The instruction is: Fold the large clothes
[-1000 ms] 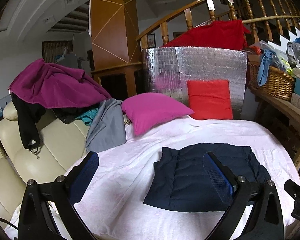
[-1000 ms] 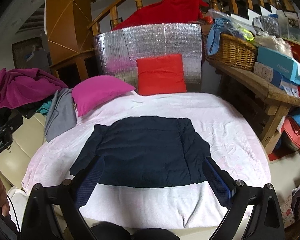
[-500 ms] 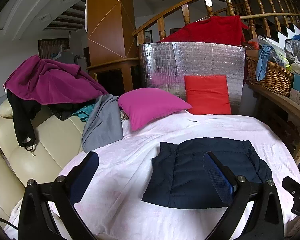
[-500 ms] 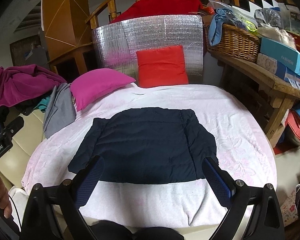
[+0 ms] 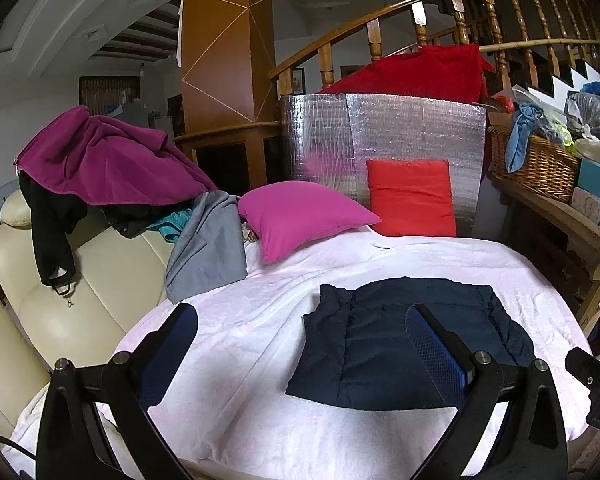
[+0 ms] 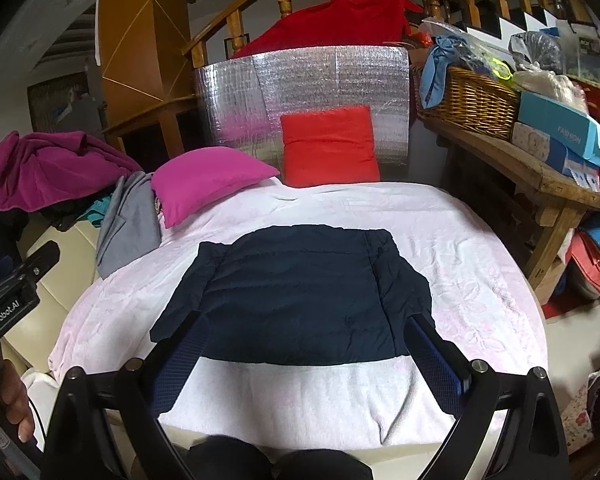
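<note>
Fabric is lying flat at lower right of the left wrist view: the navy jacket (image 5: pixel 404 340) on the pink blanket (image 5: pixel 236 320), sleeves tucked inward, while the left gripper (image 5: pixel 300 344) is hanging wide open, holding nothing. Centre frame in the right wrist view, the right gripper (image 6: pixel 304 356) is hovering equally wide, framing the hem, probably ready for the next fold.

Both grippers, left gripper (image 5: pixel 300 344) & right gripper (image 6: pixel 308 356), are built w/ black angled arms, silver pivot screws & blue textured finger pads (image 6: pixel 440 364), "GenRobot.AI" is printed in white on the left unit's side, and dark trousers (image 6: pixel 276 460) are worn.
</note>
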The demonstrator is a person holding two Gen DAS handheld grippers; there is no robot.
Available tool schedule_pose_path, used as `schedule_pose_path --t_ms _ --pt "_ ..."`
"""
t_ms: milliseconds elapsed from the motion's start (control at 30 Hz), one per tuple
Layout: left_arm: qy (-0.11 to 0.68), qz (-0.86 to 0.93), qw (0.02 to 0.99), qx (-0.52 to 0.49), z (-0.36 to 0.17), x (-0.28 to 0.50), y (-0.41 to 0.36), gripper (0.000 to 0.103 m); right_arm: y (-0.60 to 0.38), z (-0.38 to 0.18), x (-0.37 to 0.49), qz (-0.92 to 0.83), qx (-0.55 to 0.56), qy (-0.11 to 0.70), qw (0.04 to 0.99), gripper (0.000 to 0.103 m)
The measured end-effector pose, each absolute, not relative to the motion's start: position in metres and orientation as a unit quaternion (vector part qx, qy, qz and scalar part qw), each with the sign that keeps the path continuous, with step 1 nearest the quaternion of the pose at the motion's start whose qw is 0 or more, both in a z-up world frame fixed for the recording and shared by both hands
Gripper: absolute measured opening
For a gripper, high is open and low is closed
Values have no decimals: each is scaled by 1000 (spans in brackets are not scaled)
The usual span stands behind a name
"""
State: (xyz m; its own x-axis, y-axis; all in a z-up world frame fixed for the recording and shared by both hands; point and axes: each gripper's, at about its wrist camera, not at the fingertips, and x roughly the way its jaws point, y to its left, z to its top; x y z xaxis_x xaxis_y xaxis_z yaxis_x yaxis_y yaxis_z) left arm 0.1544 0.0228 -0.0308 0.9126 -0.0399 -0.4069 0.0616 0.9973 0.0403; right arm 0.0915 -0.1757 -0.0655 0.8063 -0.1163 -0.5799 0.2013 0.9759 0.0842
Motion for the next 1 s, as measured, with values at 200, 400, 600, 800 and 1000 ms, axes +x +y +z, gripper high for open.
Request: schedule_pose_path --t_ms 200,400,600,800,1000 --pt "207 -30 978 21 -32 148 27 103 -172 -69 84 -87 72 308 945 100" --pt "210 -32 977 21 -36 152 26 103 -174 -72 85 -89 76 314 942 100" --pt "215 -23 976 23 -40 161 27 103 -169 -75 95 -81 72 316 943 100" --pt "226 -12 974 29 -49 178 27 103 -168 -89 117 -70 75 331 938 100" --pt "245 2 969 35 -62 199 26 103 -169 -101 143 -61 76 342 934 100"
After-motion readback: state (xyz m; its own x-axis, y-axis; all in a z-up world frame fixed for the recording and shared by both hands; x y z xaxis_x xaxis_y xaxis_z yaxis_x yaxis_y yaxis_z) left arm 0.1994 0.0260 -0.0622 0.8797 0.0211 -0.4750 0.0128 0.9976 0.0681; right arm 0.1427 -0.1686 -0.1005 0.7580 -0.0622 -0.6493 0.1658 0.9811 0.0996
